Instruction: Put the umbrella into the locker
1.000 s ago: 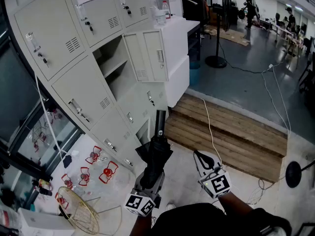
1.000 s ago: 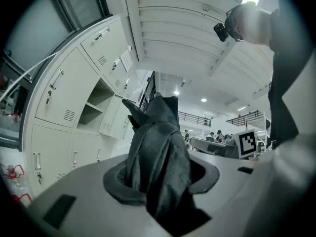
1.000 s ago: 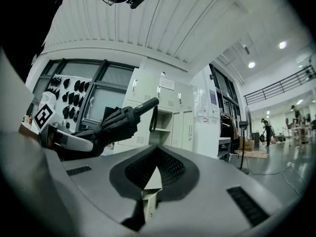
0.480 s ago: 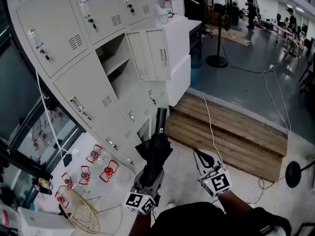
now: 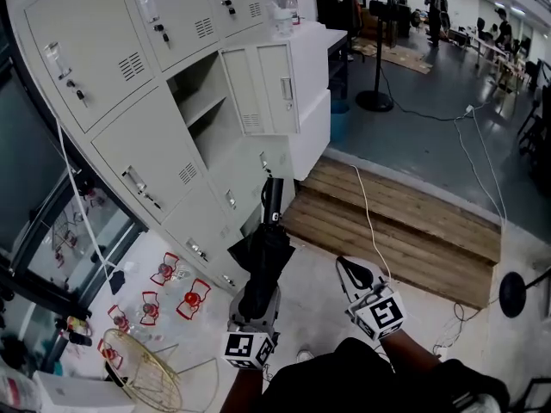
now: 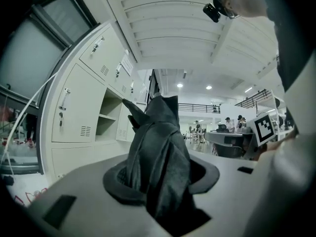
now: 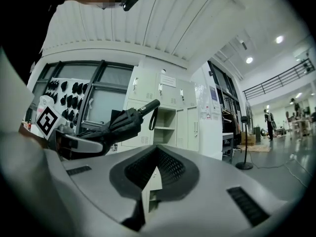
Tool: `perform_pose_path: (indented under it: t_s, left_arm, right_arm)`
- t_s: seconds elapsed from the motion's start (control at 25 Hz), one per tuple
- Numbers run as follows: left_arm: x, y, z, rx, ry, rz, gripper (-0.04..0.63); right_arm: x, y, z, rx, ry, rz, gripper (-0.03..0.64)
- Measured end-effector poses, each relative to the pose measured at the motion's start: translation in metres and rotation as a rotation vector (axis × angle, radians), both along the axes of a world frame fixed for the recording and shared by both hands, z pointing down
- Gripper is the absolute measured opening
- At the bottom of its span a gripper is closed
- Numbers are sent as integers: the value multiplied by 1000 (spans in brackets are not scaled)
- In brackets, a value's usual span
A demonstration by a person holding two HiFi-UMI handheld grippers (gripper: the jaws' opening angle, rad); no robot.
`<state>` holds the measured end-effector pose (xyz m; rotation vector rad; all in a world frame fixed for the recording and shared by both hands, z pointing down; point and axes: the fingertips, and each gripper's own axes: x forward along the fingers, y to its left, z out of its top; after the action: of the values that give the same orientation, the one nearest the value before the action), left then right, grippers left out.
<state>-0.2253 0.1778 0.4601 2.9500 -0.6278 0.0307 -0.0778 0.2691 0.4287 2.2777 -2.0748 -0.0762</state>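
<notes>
Left gripper view first: the left gripper (image 6: 160, 184) has its jaws clamped on the folded black umbrella (image 6: 159, 147). The crumpled canopy fills the space between them and runs straight out past the tips. Beyond it, off to the left of the jaws, stands the locker bank (image 6: 79, 112), one open compartment (image 6: 109, 120) showing a shelf.

Over to the right gripper view: the right gripper (image 7: 152, 184) has its jaws drawn in to a thin slit, with nothing in them. Just left of them the umbrella slants up out of the other gripper, handle (image 7: 148, 105) leading. The open compartment sits further off, ahead of these jaws.

Head view now: both grippers are side by side and apart. The umbrella reaches forward from the left jaws toward the lockers, with the compartment's open door (image 5: 263, 89) beyond its handle.
</notes>
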Motion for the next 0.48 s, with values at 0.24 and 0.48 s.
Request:
perform_pose_path:
  t_s: [0.24, 0.48]
  left_arm:
    - [9, -22, 2, 38, -49, -39, 190]
    - [43, -48, 2, 13, -58, -59, 189]
  right_arm:
    - [0, -20, 10, -14, -11, -23, -2]
    - [32, -48, 10, -21, -5, -48, -2]
